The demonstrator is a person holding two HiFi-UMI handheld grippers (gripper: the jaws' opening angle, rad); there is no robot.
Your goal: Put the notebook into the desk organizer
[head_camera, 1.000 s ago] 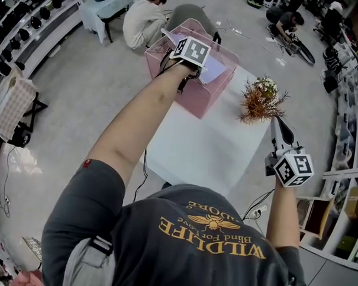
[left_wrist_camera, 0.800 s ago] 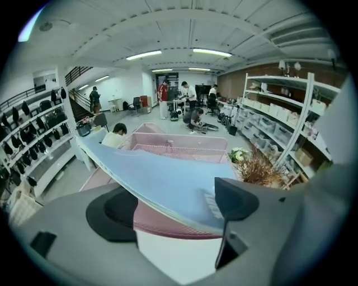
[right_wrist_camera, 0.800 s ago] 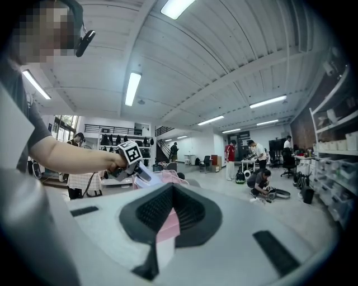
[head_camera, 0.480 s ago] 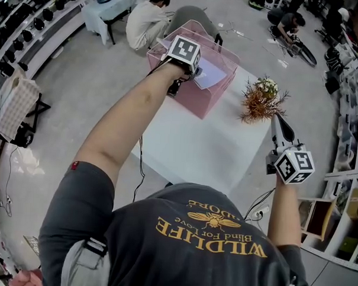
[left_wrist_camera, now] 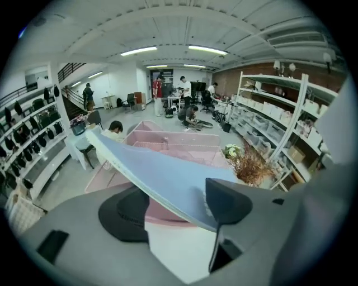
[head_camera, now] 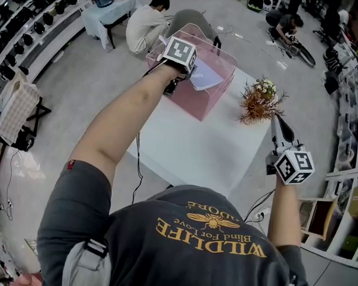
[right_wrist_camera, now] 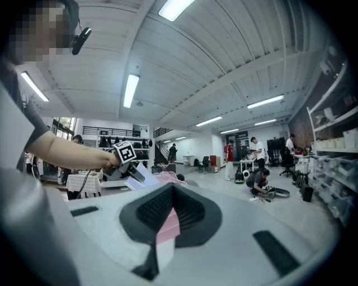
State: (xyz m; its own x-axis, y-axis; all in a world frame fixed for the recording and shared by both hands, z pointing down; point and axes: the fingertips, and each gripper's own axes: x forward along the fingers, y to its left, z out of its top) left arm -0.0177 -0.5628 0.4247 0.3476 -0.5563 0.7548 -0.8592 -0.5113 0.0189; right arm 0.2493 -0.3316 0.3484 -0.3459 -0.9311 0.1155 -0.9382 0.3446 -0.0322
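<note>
The pale blue notebook (head_camera: 207,77) slants into the open top of the pink see-through desk organizer (head_camera: 195,101) at the white table's far corner. My left gripper (head_camera: 190,70) is at the organizer's near left rim. In the left gripper view the notebook (left_wrist_camera: 162,176) runs slantwise between the jaws, over the left pad and against the right pad (left_wrist_camera: 226,205). The left gripper (left_wrist_camera: 173,208) has just been closing but stands wide, so it does not pinch the thin notebook. My right gripper (head_camera: 275,120) hovers shut and empty over the table's right edge, and its own view shows the right gripper (right_wrist_camera: 170,192) aimed toward the organizer.
A dried flower arrangement (head_camera: 261,100) stands on the white table (head_camera: 208,149) right of the organizer. People sit and crouch on the floor beyond the table. Shelving runs along the room's right side (head_camera: 352,117).
My left gripper has drawn back a little toward the organizer's left rim, and the notebook sits lower in the organizer's top. The right gripper has kept still.
</note>
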